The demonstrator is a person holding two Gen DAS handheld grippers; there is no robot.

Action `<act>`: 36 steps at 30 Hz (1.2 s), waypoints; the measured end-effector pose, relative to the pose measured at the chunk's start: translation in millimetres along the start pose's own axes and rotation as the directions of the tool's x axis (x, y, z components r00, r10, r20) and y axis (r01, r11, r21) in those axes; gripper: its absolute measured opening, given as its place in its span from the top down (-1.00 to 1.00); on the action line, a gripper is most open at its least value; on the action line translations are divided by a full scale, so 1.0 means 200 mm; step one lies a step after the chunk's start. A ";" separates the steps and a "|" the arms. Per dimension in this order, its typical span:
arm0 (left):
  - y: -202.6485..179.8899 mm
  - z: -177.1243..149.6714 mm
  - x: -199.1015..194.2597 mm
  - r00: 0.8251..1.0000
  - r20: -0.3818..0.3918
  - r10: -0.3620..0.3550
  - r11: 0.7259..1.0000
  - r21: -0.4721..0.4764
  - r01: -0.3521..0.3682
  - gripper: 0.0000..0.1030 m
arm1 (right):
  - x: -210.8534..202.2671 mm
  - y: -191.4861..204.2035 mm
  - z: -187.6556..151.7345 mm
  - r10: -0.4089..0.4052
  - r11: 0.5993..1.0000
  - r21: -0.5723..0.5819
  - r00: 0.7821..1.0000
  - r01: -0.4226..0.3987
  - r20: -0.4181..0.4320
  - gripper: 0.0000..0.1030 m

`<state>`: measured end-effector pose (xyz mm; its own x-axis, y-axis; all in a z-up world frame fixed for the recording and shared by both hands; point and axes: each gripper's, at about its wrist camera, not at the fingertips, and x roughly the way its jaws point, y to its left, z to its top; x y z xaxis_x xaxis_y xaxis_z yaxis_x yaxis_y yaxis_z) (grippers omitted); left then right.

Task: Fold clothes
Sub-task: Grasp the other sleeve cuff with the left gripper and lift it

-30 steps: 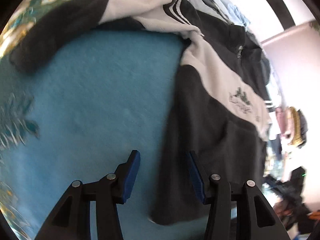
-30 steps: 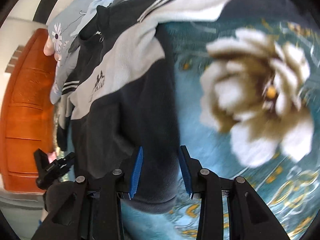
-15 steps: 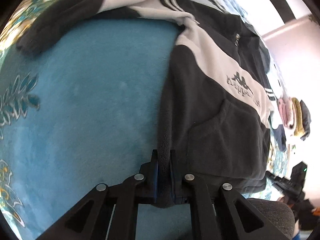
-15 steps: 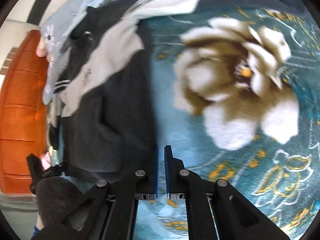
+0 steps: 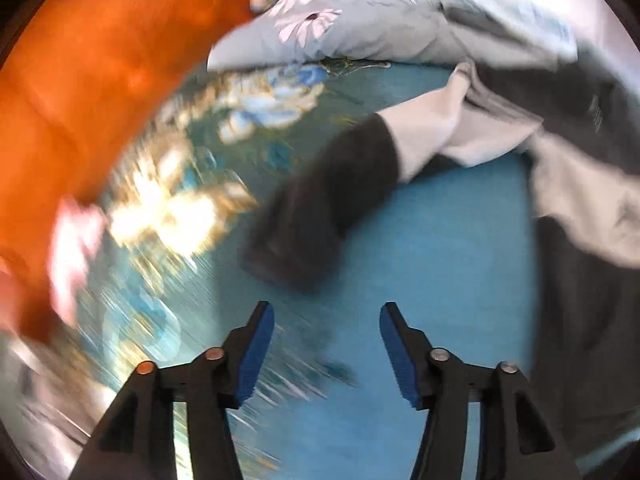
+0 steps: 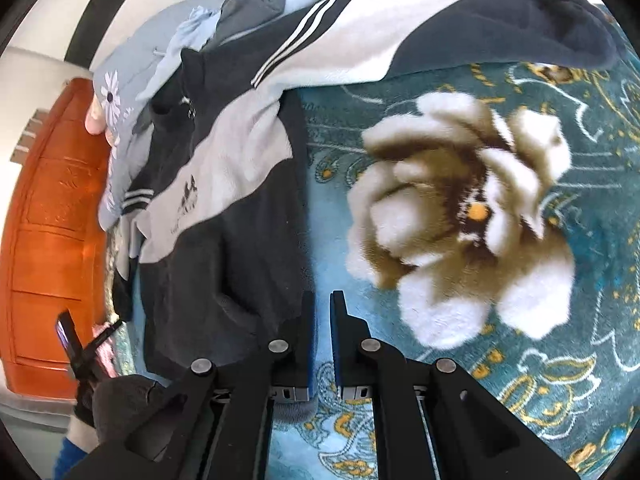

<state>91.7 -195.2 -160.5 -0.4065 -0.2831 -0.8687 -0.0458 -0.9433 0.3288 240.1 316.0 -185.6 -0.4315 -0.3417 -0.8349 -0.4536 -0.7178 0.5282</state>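
A black and cream fleece jacket [image 6: 224,216] lies spread on a teal floral blanket [image 6: 520,320]. Its body shows at the right of the left wrist view [image 5: 580,320]. One sleeve with a black cuff [image 5: 320,208] stretches left just ahead of my left gripper [image 5: 326,344], which is open and empty above the blanket. My right gripper [image 6: 322,328] is nearly shut at the jacket's lower right hem, with a narrow gap between the pads; I cannot see cloth in the gap. The other sleeve [image 6: 480,36] runs to the upper right.
A pale blue flowered garment [image 5: 360,12] lies beyond the jacket, also in the right wrist view [image 6: 132,64]. An orange wooden headboard [image 5: 100,80] borders the bed. The left gripper's body [image 6: 80,344] shows low left in the right wrist view.
My left gripper let go of the jacket's hem, opened wide and swung left toward the black cuff. My right gripper stays nearly shut at the right hem.
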 end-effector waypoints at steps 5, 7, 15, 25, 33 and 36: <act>-0.11 0.02 0.16 0.979 0.032 0.202 0.937 0.284 -0.203 -0.25 | 0.07 0.06 0.03 -0.041 0.998 -0.041 0.999 0.040 -0.023 0.85; -0.14 0.00 0.23 0.961 0.059 0.269 0.889 0.368 -0.272 -0.25 | 0.07 0.07 0.04 -0.050 0.998 -0.047 0.998 0.048 -0.026 0.77; 0.10 0.13 0.18 0.995 0.040 0.097 0.985 0.142 -0.101 0.37 | 0.10 0.10 0.12 -0.068 0.997 -0.048 0.997 0.067 -0.029 0.63; 1.01 0.19 0.30 0.727 0.293 -0.622 0.257 -0.800 0.542 0.41 | 0.15 0.11 0.15 -0.045 0.998 -0.044 0.998 0.044 -0.041 0.63; 1.01 0.09 0.32 0.814 0.271 -0.514 0.304 -0.830 0.468 0.25 | 0.11 0.15 0.19 -0.046 0.996 -0.074 0.999 0.045 -0.016 0.61; 0.98 0.08 0.35 0.833 0.254 -0.492 0.334 -0.828 0.450 -0.24 | 0.10 0.11 0.20 -0.042 0.998 -0.042 0.999 0.041 -0.010 0.52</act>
<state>39.7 -397.0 -152.0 -0.5478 0.2721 -0.7911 0.5575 -0.5863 -0.5877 190.5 317.2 -184.1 -0.4041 -0.3175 -0.8578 -0.4384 -0.7559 0.4863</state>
